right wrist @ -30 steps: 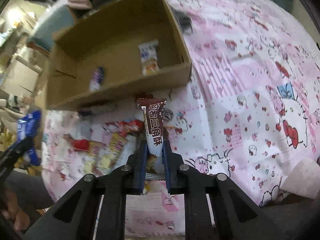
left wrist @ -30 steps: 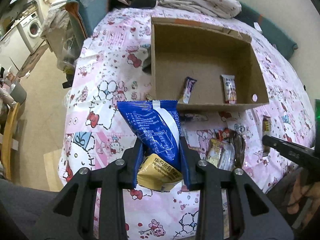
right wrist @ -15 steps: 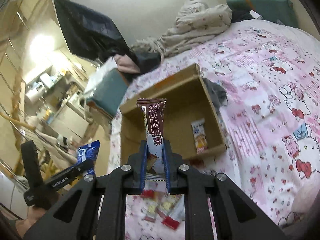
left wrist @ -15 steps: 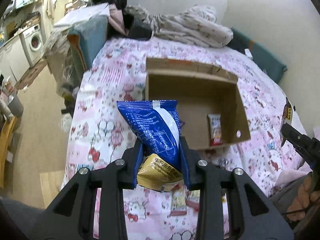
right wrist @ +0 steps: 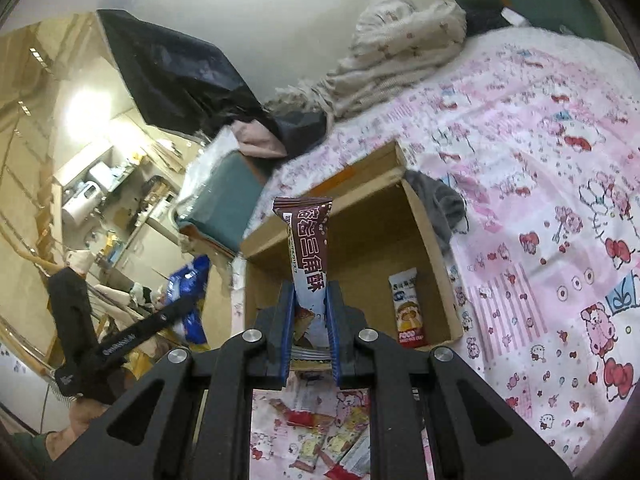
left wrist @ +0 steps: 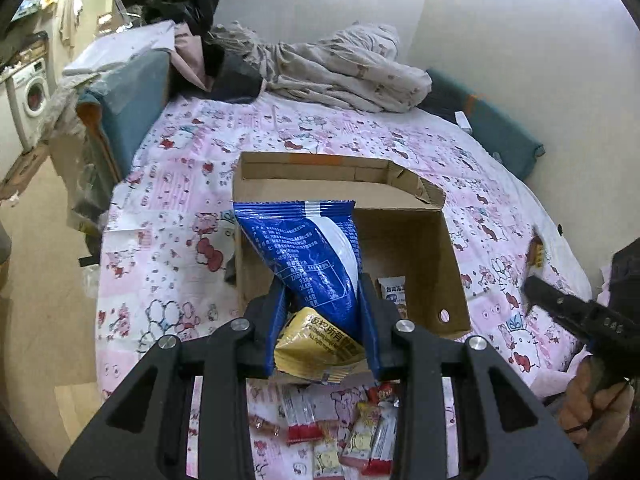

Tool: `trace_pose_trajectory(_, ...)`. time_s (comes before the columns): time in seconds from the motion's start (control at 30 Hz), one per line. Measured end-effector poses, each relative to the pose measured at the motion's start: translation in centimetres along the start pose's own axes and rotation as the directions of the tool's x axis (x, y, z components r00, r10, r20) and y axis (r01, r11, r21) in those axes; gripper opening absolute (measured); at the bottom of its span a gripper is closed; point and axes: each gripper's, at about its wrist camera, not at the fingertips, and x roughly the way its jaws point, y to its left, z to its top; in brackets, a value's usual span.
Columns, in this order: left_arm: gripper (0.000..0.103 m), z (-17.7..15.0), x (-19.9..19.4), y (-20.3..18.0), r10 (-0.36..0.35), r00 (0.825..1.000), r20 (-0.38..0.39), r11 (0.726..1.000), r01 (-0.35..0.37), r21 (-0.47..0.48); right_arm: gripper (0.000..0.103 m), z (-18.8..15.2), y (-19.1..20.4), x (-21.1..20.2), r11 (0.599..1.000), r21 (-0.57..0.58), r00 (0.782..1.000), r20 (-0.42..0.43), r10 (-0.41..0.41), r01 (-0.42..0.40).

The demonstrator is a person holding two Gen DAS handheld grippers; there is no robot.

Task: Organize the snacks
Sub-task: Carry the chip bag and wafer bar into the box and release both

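i'm looking at the cardboard box (left wrist: 416,248) lying open-topped on the pink cartoon bedspread (left wrist: 168,216); its near wall sits just past my fingers in both views, and its far flap (left wrist: 320,168) stands up behind. the box floor is mostly bare, so there is room inside: only one small white snack packet (right wrist: 407,304) lies flat by the right-hand wall in the right view. a grey cloth (right wrist: 440,204) touches the outside of that wall. beyond the box the bedspread runs clear to a heap of crumpled bedding (left wrist: 340,72) at the wall.

my left gripper (left wrist: 322,312) is clamped on a blue snack bag (left wrist: 308,256), pads pressing its lower half; the bag stands upright, blue and white with small print, a yellow panel crumpled below the pinch. my right gripper (right wrist: 310,328) is squeezed tight on a slim brown bar packet (right wrist: 308,252), upright, brown top with white characters, paler below. both packets hang above the near edge of the box.

loose snack packets (left wrist: 352,436) lie scattered on the bedspread under my fingers, just this side of the box. in the right view the other gripper shows at the left edge with the blue bag.
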Motion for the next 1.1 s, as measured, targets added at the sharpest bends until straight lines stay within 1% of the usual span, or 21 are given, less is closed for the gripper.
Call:
trace_pose_trajectory(0.07, 0.029, 0.2, 1.1, 0.4, 0.013, 1.0, -0.015, 1.0, -0.014, -0.01, 0.016, 0.4, -0.4, 1.3, 1.0, -0.003, 1.0, -0.02, -0.016, 0.016)
trace_pose_trajectory(0.1, 0.029, 0.2, 1.5, 0.5, 0.017, 1.0, -0.021, 1.0, -0.017, -0.013, 0.016, 0.4, -0.5, 1.7, 1.0, 0.001, 1.0, -0.027, -0.012, 0.012)
trace_pose_trajectory(0.2, 0.029, 0.1, 3.0, 0.9, 0.013, 0.999, -0.046, 1.0, -0.014, -0.027, 0.016, 0.7, -0.8, 3.4, 1.0, -0.005, 0.998, -0.055, -0.023, 0.023)
trace_pose_trajectory(0.3, 0.029, -0.3, 4.3, 1.0, 0.043, 0.998, -0.054, 0.999, -0.045, -0.029, 0.016, 0.7, -1.2, 4.9, 0.998, -0.014, 0.994, -0.089, -0.058, 0.057)
trace_pose_trajectory(0.5, 0.029, -1.2, 6.5, 0.7, 0.074, 0.996, -0.054, 0.997, -0.074, 0.005, 0.016, 0.3, -2.7, 7.0, 0.993, 0.019, 0.983, -0.141, -0.114, 0.118)
trace_pose_trajectory(0.57, 0.029, -1.4, 7.2, 0.5, 0.082, 0.995, -0.054, 0.997, -0.082, 0.005, 0.016, -0.2, -3.0, 7.5, 0.991, 0.03, 0.979, -0.163, -0.12, 0.127)
trace_pose_trajectory(0.63, 0.029, -1.6, 7.8, 0.4, 0.087, 0.995, -0.049, 0.996, -0.087, 0.008, 0.016, -0.4, -2.9, 8.1, 0.989, 0.011, 0.972, -0.186, -0.141, 0.146)
trace_pose_trajectory(0.7, 0.029, -1.8, 8.2, 0.2, 0.102, 0.994, -0.043, 0.995, -0.101, 0.021, 0.016, -0.9, -2.5, 8.5, 0.986, -0.03, 0.964, -0.206, -0.169, 0.166)
trace_pose_trajectory(0.77, 0.03, -1.9, 8.4, 0.2, 0.1, 0.994, -0.048, 0.995, -0.099, 0.025, 0.016, -1.2, -2.3, 8.9, 0.983, -0.057, 0.958, -0.219, -0.183, 0.174)
trace_pose_trajectory(0.9, 0.03, -2.1, 9.0, 0.0, 0.077, 0.994, -0.078, 0.996, -0.074, 0.042, 0.016, -1.6, -2.2, 9.6, 0.982, -0.063, 0.953, -0.24, -0.188, 0.178)
trace_pose_trajectory(1.0, 0.03, -2.2, 9.0, -0.3, 0.1, 0.993, -0.066, 0.994, -0.096, 0.06, 0.016, -1.9, -2.0, 10.1, 0.981, -0.071, 0.947, -0.258, -0.192, 0.18)
trace_pose_trajectory(1.1, 0.031, -2.3, 9.0, -0.3, 0.108, 0.992, -0.065, 0.993, -0.105, 0.058, 0.016, -2.0, -1.9, 10.4, 0.98, -0.085, 0.944, -0.265, -0.196, 0.179)
